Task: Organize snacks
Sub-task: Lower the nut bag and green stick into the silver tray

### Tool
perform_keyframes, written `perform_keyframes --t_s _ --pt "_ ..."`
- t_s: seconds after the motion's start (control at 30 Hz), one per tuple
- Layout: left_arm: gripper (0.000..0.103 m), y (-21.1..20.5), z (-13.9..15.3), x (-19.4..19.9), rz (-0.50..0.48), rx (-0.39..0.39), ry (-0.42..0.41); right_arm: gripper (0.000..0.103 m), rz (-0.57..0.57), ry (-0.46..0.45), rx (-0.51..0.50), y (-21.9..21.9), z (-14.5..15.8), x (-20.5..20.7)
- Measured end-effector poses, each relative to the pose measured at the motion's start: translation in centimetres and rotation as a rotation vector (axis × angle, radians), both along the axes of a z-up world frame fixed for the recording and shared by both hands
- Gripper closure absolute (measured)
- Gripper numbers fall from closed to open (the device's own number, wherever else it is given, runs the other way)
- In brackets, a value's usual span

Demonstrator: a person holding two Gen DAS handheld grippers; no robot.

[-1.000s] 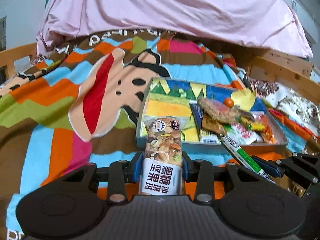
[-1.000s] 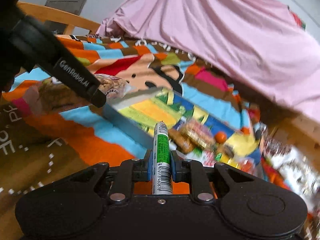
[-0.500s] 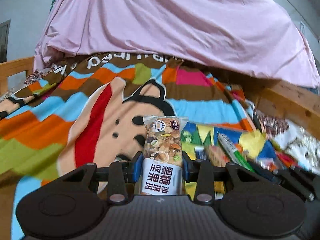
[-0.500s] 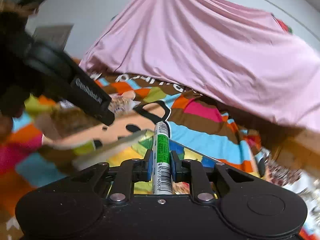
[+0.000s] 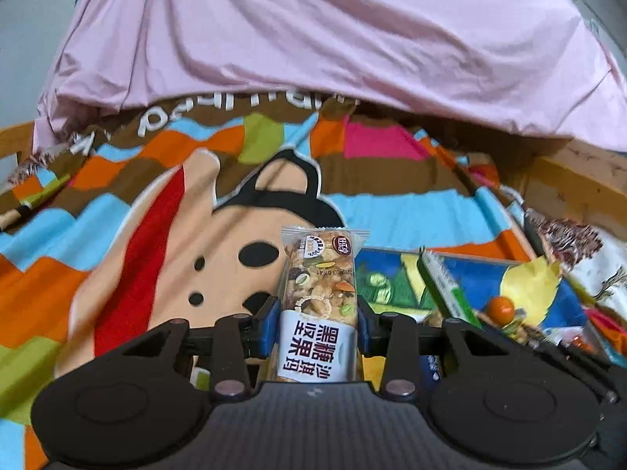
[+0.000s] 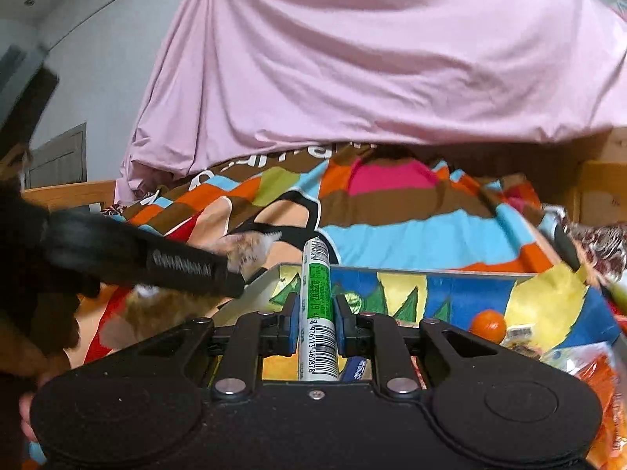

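A: Start at the left. What lies there?

B: A bed spread with a striped cartoon blanket, a big monkey face printed on it. A wooden bed rail shows past its left edge, and a pink sheet hangs over everything behind.

A: And the left claw?

B: Its blue pads are closed on a nut bar, a clear wrapper with a white band of Chinese characters, pointing forward above the blanket. From the right wrist camera that same claw crosses the left of the view, blurred, with the bar's wrapper end sticking out past it.

A: What is to its right?

B: A shallow tray with a bright painted floor of blue, yellow and green. The left claw sits just at the tray's near left corner.

A: The right claw?

B: Nearly shut, pinching a slim white and green stick packet with a barcode, held over the tray's near edge.

A: What is in the tray?

B: A small orange ball and a heap of wrapped snacks towards the right side. A dark blue packet lies just below the right claw, partly hidden by it.

A: Further right?

B: A floral fabric and a wooden board beyond the tray.
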State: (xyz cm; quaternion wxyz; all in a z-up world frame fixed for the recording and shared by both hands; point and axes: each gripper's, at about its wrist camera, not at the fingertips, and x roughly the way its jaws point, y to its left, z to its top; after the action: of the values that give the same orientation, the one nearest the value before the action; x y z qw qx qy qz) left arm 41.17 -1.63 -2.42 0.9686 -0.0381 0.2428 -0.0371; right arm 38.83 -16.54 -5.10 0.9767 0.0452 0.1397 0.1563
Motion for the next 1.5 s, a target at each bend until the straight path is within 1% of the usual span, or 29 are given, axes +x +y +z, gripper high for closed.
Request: perform_keyframes --t_s 0.27,0.53,0.77,1.03,1.27,1.37,1.43,1.5 --pt "0.061 -0.7 -1.9 1.0 0.001 0.026 0.036 0.084 0.012 0.058 0.024 -0.3 -1.0 0.7" --pt "0.061 -0.7 -2.4 1.1 0.012 0.019 0.041 0.084 0.013 0.087 0.020 -0.3 -1.3 1.1" --pt "0.061 -1.2 -3.0 1.5 0.016 0.024 0.064 0.084 0.006 0.139 0.011 -0.3 -1.9 1.7" --pt "0.061 -1.0 -3.9 1.6 0.032 -0.012 0.090 0.083 0.007 0.162 0.000 -0.2 -2.3 2.0" --pt "0.060 -0.7 -4.3 1.8 0.057 -0.040 0.118 0.083 0.008 0.160 -0.005 -0.2 -2.3 2.0" --pt "0.059 -0.3 -4.3 1.7 0.076 -0.061 0.127 0.082 0.006 0.158 -0.008 -0.2 -2.2 1.9" --pt "0.052 -0.4 -4.2 1.5 0.075 -0.052 0.119 0.082 0.002 0.154 -0.008 -0.2 -2.1 1.9" --pt "0.046 -0.5 -4.0 1.2 0.071 -0.045 0.103 0.078 -0.006 0.140 -0.011 -0.3 -1.9 1.7"
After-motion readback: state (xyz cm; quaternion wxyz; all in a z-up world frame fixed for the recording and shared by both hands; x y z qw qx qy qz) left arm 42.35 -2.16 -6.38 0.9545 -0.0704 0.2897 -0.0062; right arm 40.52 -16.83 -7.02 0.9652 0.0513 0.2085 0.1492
